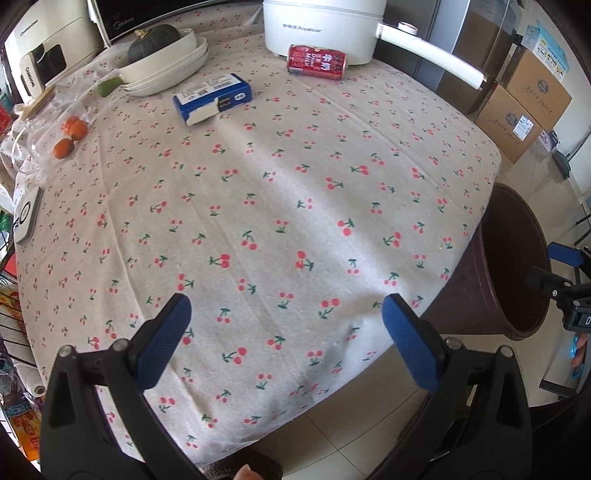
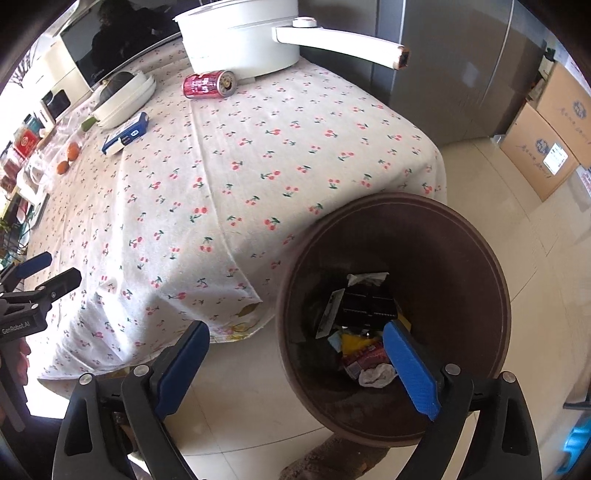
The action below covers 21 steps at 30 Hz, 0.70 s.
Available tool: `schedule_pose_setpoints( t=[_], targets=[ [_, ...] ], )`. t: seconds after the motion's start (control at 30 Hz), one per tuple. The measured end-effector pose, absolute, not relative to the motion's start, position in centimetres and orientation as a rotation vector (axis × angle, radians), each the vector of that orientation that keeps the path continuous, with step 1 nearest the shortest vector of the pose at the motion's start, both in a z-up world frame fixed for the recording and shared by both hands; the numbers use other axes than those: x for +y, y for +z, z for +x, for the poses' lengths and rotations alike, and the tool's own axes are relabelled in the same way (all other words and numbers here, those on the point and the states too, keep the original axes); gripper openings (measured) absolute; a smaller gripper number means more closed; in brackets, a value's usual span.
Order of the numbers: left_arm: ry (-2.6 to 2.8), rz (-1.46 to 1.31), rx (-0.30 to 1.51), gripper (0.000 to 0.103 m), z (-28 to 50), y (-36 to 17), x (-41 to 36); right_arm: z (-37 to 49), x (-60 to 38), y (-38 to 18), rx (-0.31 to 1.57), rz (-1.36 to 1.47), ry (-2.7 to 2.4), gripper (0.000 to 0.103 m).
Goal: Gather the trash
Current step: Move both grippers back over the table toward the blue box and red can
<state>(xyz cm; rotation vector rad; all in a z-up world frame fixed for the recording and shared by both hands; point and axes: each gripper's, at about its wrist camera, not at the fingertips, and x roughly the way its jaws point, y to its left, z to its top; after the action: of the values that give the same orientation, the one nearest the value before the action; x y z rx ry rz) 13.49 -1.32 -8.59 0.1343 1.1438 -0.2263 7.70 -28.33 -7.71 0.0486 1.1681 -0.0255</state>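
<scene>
A red drink can (image 1: 317, 62) lies on its side at the far end of the cherry-print tablecloth (image 1: 258, 206), against the white pot. A blue and white carton (image 1: 212, 97) lies left of it. Both show in the right wrist view, the can (image 2: 209, 84) and the carton (image 2: 125, 133). A brown trash bin (image 2: 469, 258) stands on the floor at the table's right corner, with wrappers and paper (image 2: 364, 332) inside. My left gripper (image 1: 286, 325) is open and empty over the table's near edge. My right gripper (image 2: 295, 350) is open and empty above the bin's near rim.
A white electric pot (image 1: 325, 26) with a long handle stands at the far edge. Stacked white dishes (image 1: 166, 70) hold a dark squash. Small oranges (image 1: 70, 136) lie at the left. Cardboard boxes (image 1: 524, 99) stand on the floor to the right, behind the bin (image 1: 509, 266).
</scene>
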Motion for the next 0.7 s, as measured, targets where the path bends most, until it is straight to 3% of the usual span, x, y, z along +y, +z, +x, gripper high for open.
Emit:
schedule_pose_setpoints(
  t=[0.37, 0.7],
  targets=[
    [-0.147, 0.196, 1.155, 0.103, 15.2, -9.1, 4.1, 11.8, -20.9, -7.6, 1.178, -0.068, 0.077, 0.1],
    [-0.139, 0.257, 1.153, 0.103, 23.6, -8.9, 8.3, 16.2, -17.4, -8.4, 1.187, -0.129, 0.105, 0.1]
  ],
)
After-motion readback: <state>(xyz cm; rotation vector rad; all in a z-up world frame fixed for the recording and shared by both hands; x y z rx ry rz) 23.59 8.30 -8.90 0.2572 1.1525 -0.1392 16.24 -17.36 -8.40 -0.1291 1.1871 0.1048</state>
